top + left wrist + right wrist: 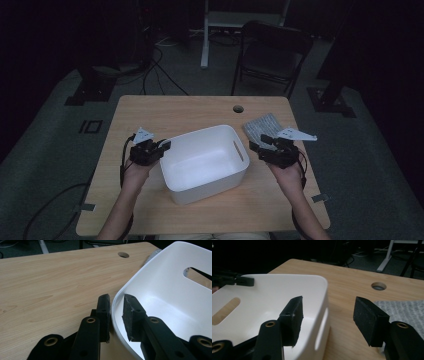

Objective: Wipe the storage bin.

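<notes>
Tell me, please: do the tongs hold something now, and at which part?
The left tongs clamp the white bin by its rim, at the corner. The right tongs stand open astride the opposite rim and hold nothing.

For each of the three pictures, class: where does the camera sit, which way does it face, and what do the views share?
High view: above the table, looking forward and down; both forearms, left gripper, right gripper.
Left gripper view: on the left gripper, its jaws astride the bin rim.
Right gripper view: on the right gripper, jaws open, facing bin and cloth.
Shared: bin, table, table hole.
</notes>
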{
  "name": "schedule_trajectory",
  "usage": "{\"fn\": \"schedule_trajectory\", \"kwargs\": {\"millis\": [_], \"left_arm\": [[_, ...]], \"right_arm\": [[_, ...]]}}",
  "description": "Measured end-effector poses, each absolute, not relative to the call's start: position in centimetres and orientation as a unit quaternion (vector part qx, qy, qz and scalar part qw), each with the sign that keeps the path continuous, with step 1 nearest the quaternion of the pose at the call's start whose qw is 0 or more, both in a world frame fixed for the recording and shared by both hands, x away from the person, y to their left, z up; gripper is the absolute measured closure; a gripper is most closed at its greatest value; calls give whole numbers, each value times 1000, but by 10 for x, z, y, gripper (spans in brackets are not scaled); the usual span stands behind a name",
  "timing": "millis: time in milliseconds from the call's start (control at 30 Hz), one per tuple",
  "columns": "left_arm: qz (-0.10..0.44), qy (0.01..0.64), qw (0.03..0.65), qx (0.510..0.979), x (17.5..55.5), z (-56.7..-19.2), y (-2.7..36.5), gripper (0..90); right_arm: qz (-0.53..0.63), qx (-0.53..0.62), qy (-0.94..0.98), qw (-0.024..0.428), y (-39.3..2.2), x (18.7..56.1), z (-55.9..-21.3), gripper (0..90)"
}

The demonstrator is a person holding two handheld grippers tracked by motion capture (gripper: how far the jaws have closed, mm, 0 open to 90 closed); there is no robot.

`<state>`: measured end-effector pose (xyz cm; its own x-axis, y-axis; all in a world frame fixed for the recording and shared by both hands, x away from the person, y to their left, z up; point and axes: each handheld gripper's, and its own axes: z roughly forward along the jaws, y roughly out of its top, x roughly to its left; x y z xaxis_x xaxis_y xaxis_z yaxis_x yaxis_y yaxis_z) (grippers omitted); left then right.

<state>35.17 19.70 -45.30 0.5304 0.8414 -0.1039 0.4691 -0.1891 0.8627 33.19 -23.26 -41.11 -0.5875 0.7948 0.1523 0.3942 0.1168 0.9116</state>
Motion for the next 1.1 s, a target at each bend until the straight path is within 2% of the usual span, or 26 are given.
{"fn": "schedule_trajectory", "kwargs": {"millis": [433, 767, 900, 1100], "left_arm": [[199, 439, 463, 744, 352, -453, 197, 759], [197, 437, 464, 744, 353, -453, 197, 759], [197, 437, 465, 744, 353, -454, 197, 758], [197, 435, 465, 746, 353, -453, 198, 759]], "right_arm": [[495, 458, 703, 226, -277, 383, -432, 374], [469, 492, 696, 231, -288, 425, -460, 358], [451, 498, 704, 230, -285, 444, -477, 321], [423, 510, 714, 227, -280, 465, -495, 321]]}}
